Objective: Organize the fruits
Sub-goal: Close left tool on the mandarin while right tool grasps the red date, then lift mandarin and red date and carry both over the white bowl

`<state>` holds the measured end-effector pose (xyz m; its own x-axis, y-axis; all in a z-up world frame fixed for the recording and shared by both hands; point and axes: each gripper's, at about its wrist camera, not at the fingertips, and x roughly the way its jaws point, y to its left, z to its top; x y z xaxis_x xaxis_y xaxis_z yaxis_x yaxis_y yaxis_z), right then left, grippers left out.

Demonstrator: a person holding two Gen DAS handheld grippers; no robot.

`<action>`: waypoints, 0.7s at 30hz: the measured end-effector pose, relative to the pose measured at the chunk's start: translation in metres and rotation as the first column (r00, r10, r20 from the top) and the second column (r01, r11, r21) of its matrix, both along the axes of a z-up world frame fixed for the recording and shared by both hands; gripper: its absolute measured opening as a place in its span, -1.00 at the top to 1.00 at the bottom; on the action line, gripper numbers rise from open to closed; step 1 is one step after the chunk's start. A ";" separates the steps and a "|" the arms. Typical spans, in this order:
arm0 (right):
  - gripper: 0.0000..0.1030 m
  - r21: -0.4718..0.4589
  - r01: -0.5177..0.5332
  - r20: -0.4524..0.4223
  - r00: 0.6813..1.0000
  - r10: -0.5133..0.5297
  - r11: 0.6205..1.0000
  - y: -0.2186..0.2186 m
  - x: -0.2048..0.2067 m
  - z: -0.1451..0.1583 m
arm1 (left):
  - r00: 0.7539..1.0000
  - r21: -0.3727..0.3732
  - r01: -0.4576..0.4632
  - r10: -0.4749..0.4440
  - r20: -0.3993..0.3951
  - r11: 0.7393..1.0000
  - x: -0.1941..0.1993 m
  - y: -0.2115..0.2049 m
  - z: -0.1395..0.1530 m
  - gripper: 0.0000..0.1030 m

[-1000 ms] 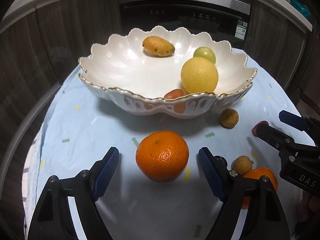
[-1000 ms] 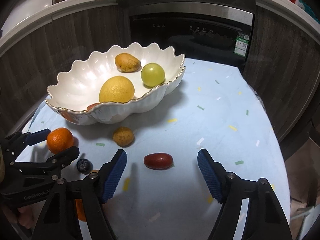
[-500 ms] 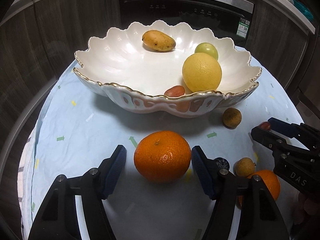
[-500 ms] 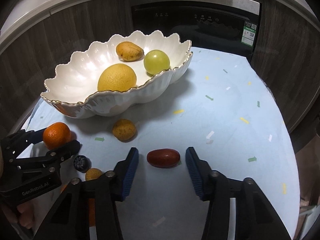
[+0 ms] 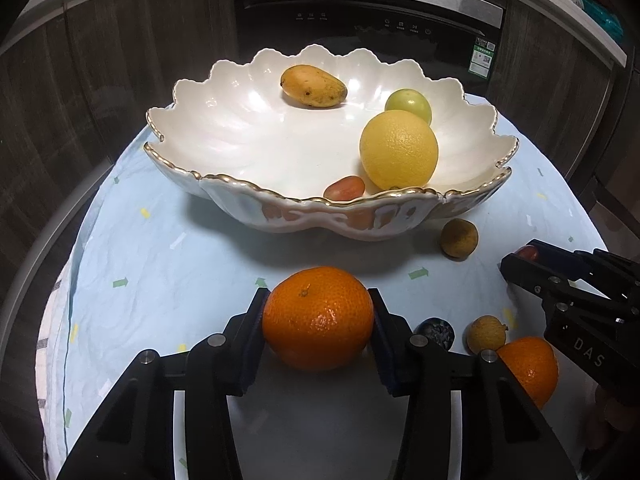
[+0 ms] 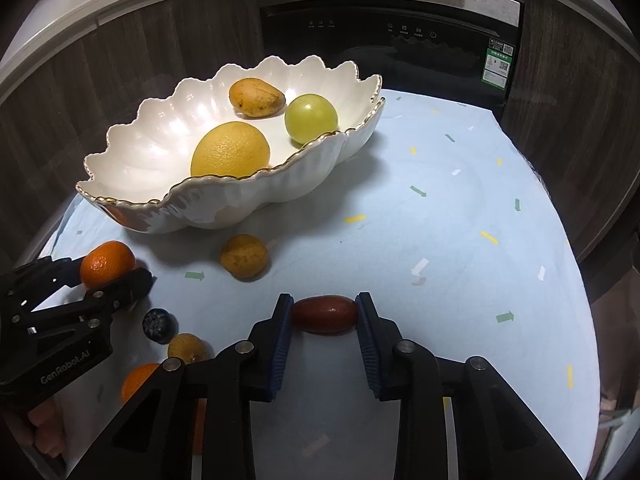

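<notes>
In the left wrist view, the left gripper (image 5: pixel 318 320) sits at lower centre, its jaws closing with both pads against the sides of a tangerine (image 5: pixel 318 317) on the pale blue cloth (image 5: pixel 160 280). Just right of it lie a blueberry (image 5: pixel 436 330), a small tan fruit (image 5: pixel 486 334) and a second tangerine (image 5: pixel 532 368), crowding that finger. The scalloped white bowl (image 5: pixel 280 208) fills the middle, holding a mango (image 5: pixel 313 86), a green fruit (image 5: pixel 409 105), a yellow orange (image 5: pixel 398 155) and a red fruit (image 5: pixel 344 188).

In the right wrist view, the right gripper (image 6: pixel 325 316) at lower centre is closing, pads touching the ends of a dark red oblong fruit (image 6: pixel 325 315). A brown round fruit (image 6: pixel 244 257) lies above left, near the bowl.
</notes>
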<state>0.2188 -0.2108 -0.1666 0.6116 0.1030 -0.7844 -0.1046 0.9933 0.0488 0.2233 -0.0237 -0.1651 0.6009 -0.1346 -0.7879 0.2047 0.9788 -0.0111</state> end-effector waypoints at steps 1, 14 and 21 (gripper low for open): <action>0.37 0.000 0.001 0.001 1.000 -0.001 1.000 0.000 0.000 0.001 | 1.000 0.001 -0.001 0.001 0.000 1.000 -0.001 0.000 0.001 0.11; 0.37 -0.005 0.007 0.070 0.997 -0.007 1.000 0.001 -0.012 0.030 | 0.999 0.002 0.006 -0.006 0.043 1.000 -0.015 0.001 0.024 0.12; 0.37 0.000 0.017 0.130 0.991 -0.016 1.000 -0.004 -0.020 0.056 | 0.998 0.018 0.016 -0.017 0.068 1.000 -0.026 -0.005 0.044 0.12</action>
<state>0.1986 -0.2149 -0.1108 0.7100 0.0908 -0.6983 -0.0935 0.9950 0.0343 0.1970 -0.0288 -0.1215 0.6509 -0.1320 -0.7476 0.2207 0.9751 0.0200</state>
